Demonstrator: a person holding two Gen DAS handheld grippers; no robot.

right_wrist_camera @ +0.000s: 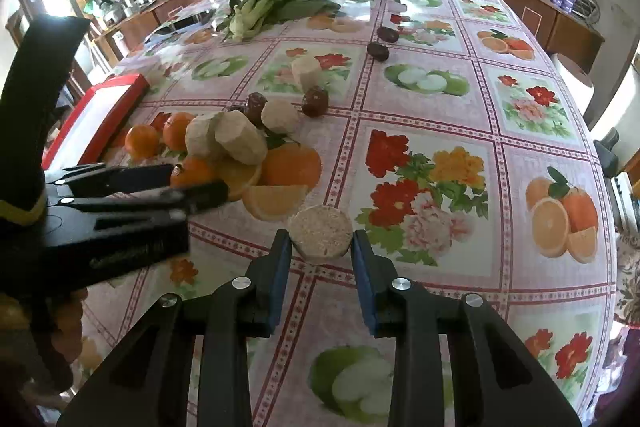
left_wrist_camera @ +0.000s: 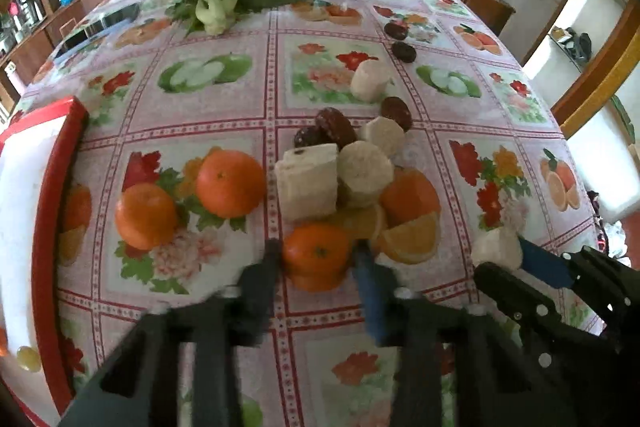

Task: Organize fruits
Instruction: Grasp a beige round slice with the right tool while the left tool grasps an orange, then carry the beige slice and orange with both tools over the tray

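a: we've got the left gripper point(left_wrist_camera: 316, 253) down at the near edge of the tabletop point(left_wrist_camera: 224, 107), its fingers either side of a small real tangerine point(left_wrist_camera: 316, 255). are we clamped on it?

b: close on both sides, but the fingers are blurred, so we cannot tell whether the jaws press the skin or just flank it. it looks firm, round and smooth-skinned, so we judge it could roll or slip; take it across its widest part, not near the top.

a: and the right gripper point(right_wrist_camera: 320, 247)?

b: its jaws stand about as wide as the pale sugarcane piece point(right_wrist_camera: 320, 233), one blue pad just beside each side. from here we cannot say it is gripped yet. it lies near the same edge, right of the tangerine.

a: how will that piece handle?

b: stiff and fibrous, we'd guess, light, with a rough cut face. the curved sides are where we'd hold it, squarely, so it doesn't twist out.

a: more fruit is waiting in the middle.

b: yes, a cluster of cane pieces point(left_wrist_camera: 364, 169) touching dark dates point(left_wrist_camera: 335, 127), two more tangerines point(left_wrist_camera: 230, 183) toward the left edge, beside the red tray point(left_wrist_camera: 60, 163). the dates look soft, so we'd go gently.
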